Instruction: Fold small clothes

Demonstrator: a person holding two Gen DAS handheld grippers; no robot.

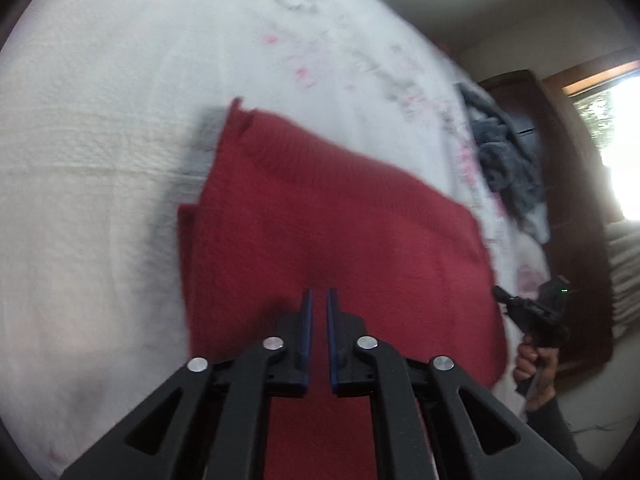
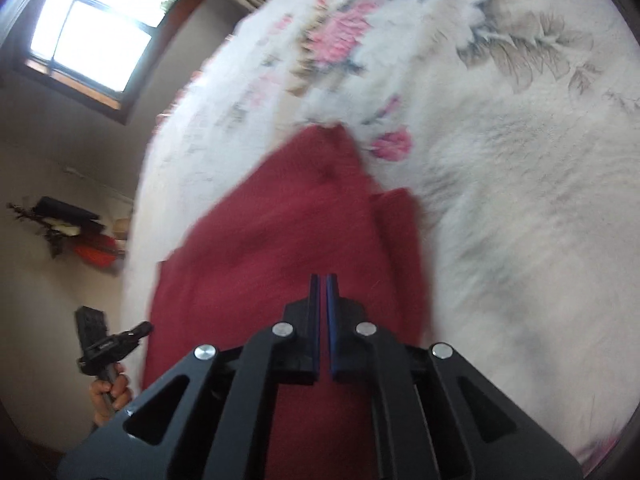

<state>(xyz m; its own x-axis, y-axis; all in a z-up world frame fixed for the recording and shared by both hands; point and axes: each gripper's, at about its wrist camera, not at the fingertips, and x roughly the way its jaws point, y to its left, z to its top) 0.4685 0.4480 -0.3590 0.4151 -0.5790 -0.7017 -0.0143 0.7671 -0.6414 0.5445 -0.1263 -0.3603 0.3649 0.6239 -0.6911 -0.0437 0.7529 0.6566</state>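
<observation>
A big white bedspread (image 1: 100, 160) with pink flowers and grey leaves covers the bed and fills most of both views. On it lies a red knitted garment (image 1: 340, 220), the small piece of clothing to be folded. It is spread fairly flat on the bedspread, with one side already doubled over so a second red layer peeks out along an edge. In the left wrist view it sits in the middle of the picture, and its far corner points up and to the left. In the right wrist view the same red cloth (image 2: 280, 240) runs from the bottom of the picture up to a narrow tip near the pink flowers. A pile of grey clothes (image 1: 504, 152) rests at the far edge of the bed, well apart from the red one. A bright window (image 2: 92, 36) shows on the wall beyond the bed. The left gripper (image 1: 319, 300) is above the near part of the red garment; its two blue-edged fingers are close together with a thin gap, and nothing is between them. The right gripper (image 2: 322, 284) is also above the red cloth, its fingers nearly touching and holding nothing. A hand (image 2: 110, 392) grips the handle of the other tool at the side.
</observation>
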